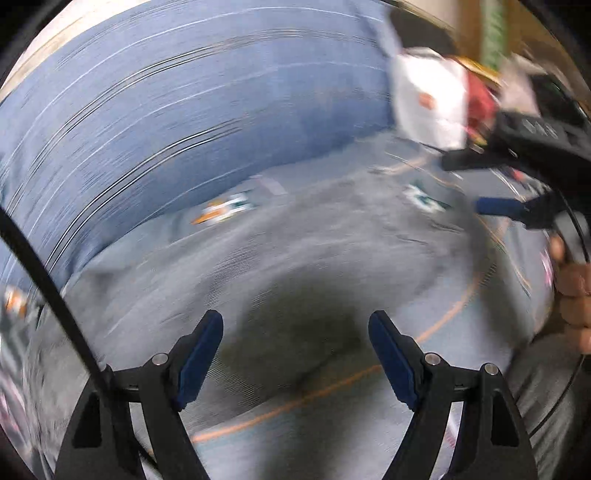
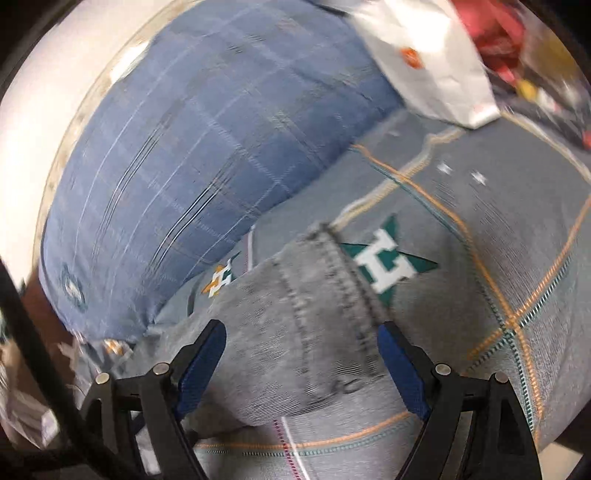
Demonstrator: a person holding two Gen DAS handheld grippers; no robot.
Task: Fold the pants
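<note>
Grey denim pants (image 2: 295, 332) lie on a grey bedsheet (image 2: 498, 229) with orange lines and green star logos. In the right wrist view the hem end with its stitched seam lies between the jaws of my right gripper (image 2: 301, 354), which is open just above it. In the left wrist view the pants (image 1: 314, 277) spread blurred below my left gripper (image 1: 295, 343), which is open and empty. The right gripper (image 1: 498, 206) shows at the far right of that view, held by a hand.
A large blue plaid pillow (image 2: 192, 155) lies at the back left, also in the left wrist view (image 1: 166, 110). A white bag (image 2: 436, 62) and red items (image 2: 498, 33) sit at the back right.
</note>
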